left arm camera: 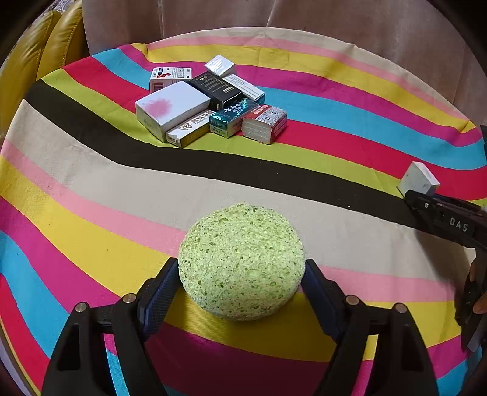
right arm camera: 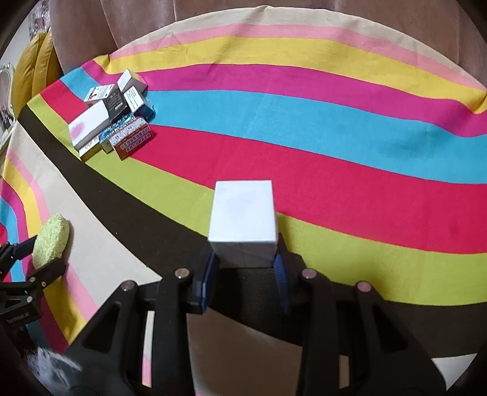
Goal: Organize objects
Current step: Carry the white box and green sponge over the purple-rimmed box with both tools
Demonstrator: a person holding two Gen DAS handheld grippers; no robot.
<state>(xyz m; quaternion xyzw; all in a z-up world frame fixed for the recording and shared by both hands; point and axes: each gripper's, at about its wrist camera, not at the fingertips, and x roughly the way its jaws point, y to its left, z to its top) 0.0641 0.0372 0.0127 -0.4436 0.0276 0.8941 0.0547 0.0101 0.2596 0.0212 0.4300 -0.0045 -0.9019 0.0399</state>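
My left gripper (left arm camera: 242, 283) is shut on a round green sponge (left arm camera: 242, 259), held over the striped cloth; it also shows in the right wrist view (right arm camera: 51, 240). My right gripper (right arm camera: 243, 268) is shut on a plain white box (right arm camera: 243, 213), which also shows at the right edge of the left wrist view (left arm camera: 418, 181). A pile of several small boxes (left arm camera: 210, 103) lies at the far left of the table, and shows in the right wrist view (right arm camera: 112, 118) too.
A striped tablecloth (left arm camera: 334, 128) covers the round table. A yellow leather seat (left arm camera: 39, 51) stands at the far left. Pinkish-brown fabric (left arm camera: 274, 18) hangs behind the table's far edge.
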